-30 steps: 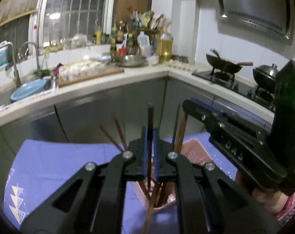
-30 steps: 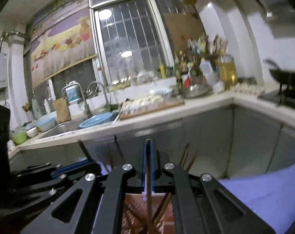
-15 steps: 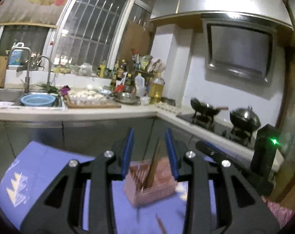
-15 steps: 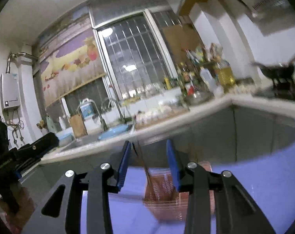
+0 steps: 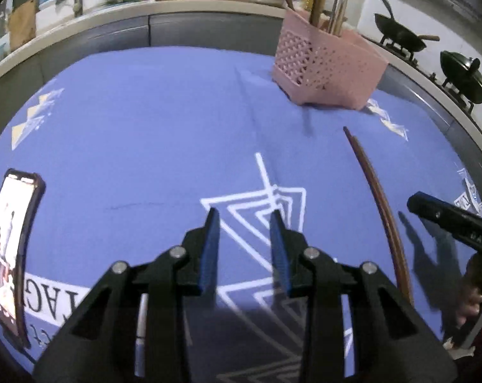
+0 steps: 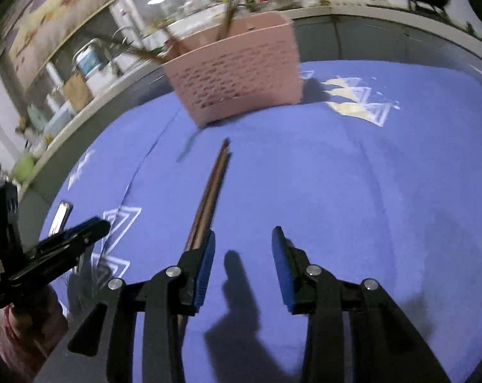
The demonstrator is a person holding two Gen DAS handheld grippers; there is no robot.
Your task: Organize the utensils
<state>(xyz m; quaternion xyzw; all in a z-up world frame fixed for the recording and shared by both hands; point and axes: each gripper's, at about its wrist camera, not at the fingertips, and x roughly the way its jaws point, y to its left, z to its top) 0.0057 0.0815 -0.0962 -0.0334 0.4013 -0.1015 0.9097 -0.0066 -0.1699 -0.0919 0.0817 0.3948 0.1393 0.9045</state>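
Blue cloth with white line patterns covers the bench (image 5: 151, 121) in the left wrist view. Our left gripper (image 5: 244, 228) sits low in the centre of the frame, its jaws parted to a moderate gap with nothing between them, only cloth beneath. The jaws have just been opening. A pair of brown chopsticks (image 5: 379, 204) lies flat on the cloth at the right of the frame, running from mid-height down to the lower right. The pink holder (image 5: 323, 67) stands at the upper right, already carrying several upright sticks. A phone (image 5: 9, 249) lies at the left edge, well apart from everything. The right gripper (image 5: 448, 223) shows at the far right edge, just beyond the chopsticks.

In the right wrist view, our right gripper (image 6: 242, 249) fills the lower centre, jaws likewise apart and empty, having just been opening too. The chopsticks (image 6: 210, 191) run from the frame's centre down to the left jaw, whose tip overlaps them; they are not between the jaws. The holder (image 6: 237, 73) sits at top centre, beyond the chopsticks' far tip.

We judge the step in hand to be picking up these chopsticks. To do it well, we should shift the right gripper leftward in its frame so both sticks fall between the jaws, then close at mid-length so the pair lifts level.
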